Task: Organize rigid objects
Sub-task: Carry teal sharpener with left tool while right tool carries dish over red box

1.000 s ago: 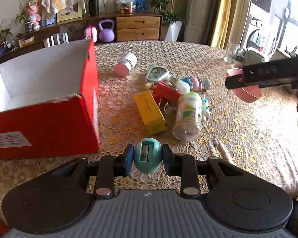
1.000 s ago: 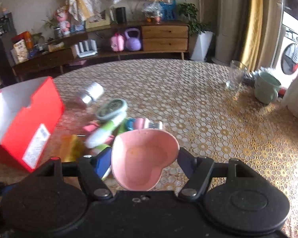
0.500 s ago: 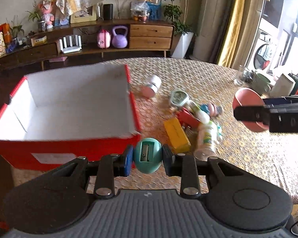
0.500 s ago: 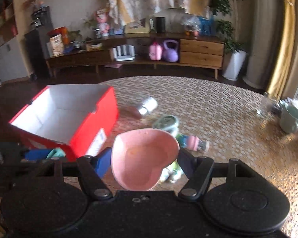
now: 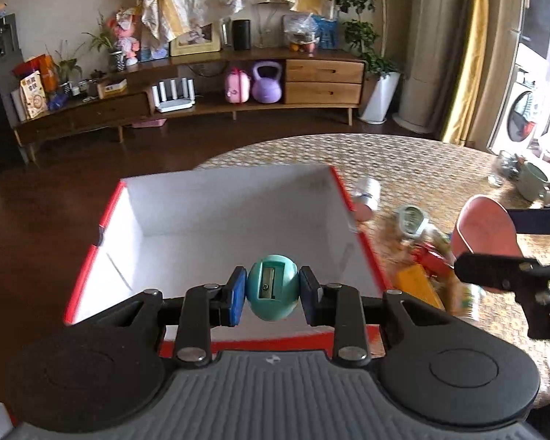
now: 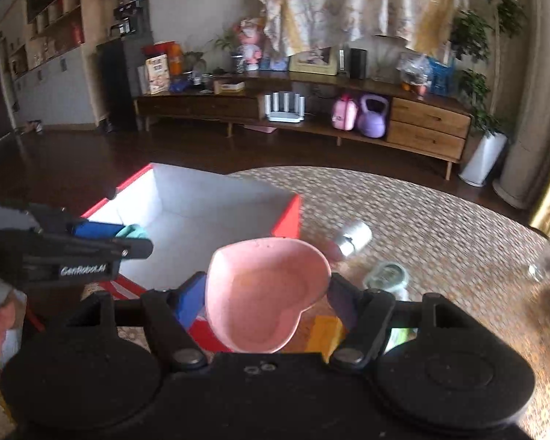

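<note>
My left gripper (image 5: 273, 288) is shut on a teal egg-shaped pencil sharpener (image 5: 272, 288) and holds it above the near edge of the open red box (image 5: 91, 256) with a white inside. My right gripper (image 6: 267, 293) is shut on a pink heart-shaped dish (image 6: 264, 293), right of the box (image 6: 288, 216). The dish also shows in the left wrist view (image 5: 484, 225). The left gripper with the sharpener shows at the left of the right wrist view (image 6: 132, 233).
Loose items lie on the lace-covered round table (image 5: 421, 157) right of the box: a white and pink jar (image 5: 365, 194), a round green item (image 5: 412, 218), a yellow box (image 5: 418, 286), a red item (image 5: 431, 256). A mug (image 5: 531, 179) stands at the far right.
Both grippers have risen and swung left toward the red box. The sharpener now hangs over the box's near edge; the dish has come close to the box's right side.
</note>
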The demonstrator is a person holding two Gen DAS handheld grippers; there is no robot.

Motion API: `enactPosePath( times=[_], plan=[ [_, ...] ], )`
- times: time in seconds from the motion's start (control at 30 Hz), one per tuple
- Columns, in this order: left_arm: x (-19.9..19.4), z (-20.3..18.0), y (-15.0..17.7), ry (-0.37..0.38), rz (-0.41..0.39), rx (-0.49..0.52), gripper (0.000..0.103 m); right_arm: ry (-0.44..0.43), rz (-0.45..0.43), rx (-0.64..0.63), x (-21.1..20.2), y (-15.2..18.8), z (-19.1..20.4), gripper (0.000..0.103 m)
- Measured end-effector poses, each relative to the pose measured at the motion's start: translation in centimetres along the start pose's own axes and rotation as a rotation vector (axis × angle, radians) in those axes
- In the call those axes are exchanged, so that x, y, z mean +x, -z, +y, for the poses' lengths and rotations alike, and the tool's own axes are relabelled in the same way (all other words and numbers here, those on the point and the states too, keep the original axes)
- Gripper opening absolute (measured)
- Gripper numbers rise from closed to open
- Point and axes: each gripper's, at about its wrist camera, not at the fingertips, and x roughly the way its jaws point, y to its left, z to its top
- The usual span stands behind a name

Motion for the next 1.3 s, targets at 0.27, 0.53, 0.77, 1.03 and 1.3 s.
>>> enactPosePath(
  times=[0.27, 0.53, 0.77, 1.03, 1.3],
  plan=[
    [3.2, 4.0, -1.9, -0.063, 0.046, 0.017, 0.03, -0.028, 0.045, -0.059, 4.9, -1.7, 3.0, 0.07],
    [7.4, 6.3, -3.0, -0.07, 0.131, 0.038, 0.03, -0.06, 0.113, -0.106, 10.0, -2.4, 5.3, 0.07],
    [11.8, 7.4, -3.5, -0.092, 0.219, 0.068, 0.03, -0.056, 0.188, -0.157, 13.9, -2.7, 7.3, 0.07],
    [16.0, 7.7, -3.9, -0.063, 0.342, 0.103, 0.03, -0.094, 0.284, -0.185, 16.0, -2.0, 8.6, 0.07],
    [18.4, 7.2, -2.8, -0.031, 0.453, 0.126, 0.03, -0.098, 0.337, -0.165, 17.1, -1.4, 8.1, 0.07]
  ],
)
